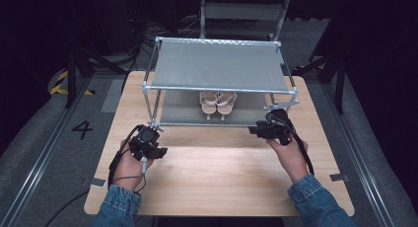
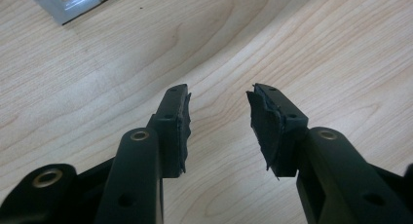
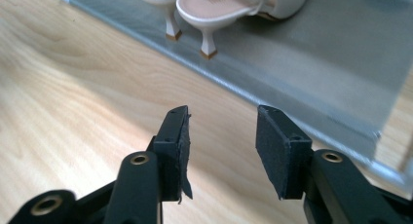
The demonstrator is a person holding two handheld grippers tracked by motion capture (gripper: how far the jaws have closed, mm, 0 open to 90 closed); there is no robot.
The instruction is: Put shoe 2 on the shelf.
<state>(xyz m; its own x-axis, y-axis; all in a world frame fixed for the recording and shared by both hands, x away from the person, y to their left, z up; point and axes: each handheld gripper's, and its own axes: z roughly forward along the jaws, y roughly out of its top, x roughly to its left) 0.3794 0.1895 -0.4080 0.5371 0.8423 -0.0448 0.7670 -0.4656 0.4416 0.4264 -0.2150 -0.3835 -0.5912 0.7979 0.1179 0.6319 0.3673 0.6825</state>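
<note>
Denim sleeves point(image 1: 315, 200) at six o'clock, nearest of all, with both hands reaching forward over the wooden table point(image 1: 217, 177). Left gripper point(image 1: 148, 147) at about eight o'clock from the table's middle, hovering near the front left foot of the two-tier shoe rack point(image 1: 219, 64); right gripper point(image 1: 272, 128) at about two o'clock, just beside the rack's front right corner. Pair of pale heeled sandals point(image 1: 217, 103) on the lower grey shelf, roughly centred, side by side and touching, long axes running twelve to six with the heels toward six o'clock. Seen from the right gripper point(image 3: 221, 136), sandals point(image 3: 214, 9) at eleven to twelve o'clock beyond the shelf's front edge, heels pointing back toward the jaws, well apart from the pads. Right hand judged the nearer to the pair, though neither is close; any reach would need to go in under the upper tier, along the shoes' long axis. Right fingers point(image 3: 277, 146) released, standing moderately wide, nothing between them, only bare table below. Left gripper point(image 2: 219, 121) likewise released, pads point(image 2: 178, 121) frayed at the edges, parted over plain wood, with a corner of the rack frame point(image 2: 73, 5) at eleven o'clock. Nothing grasped or touched by either.
</note>
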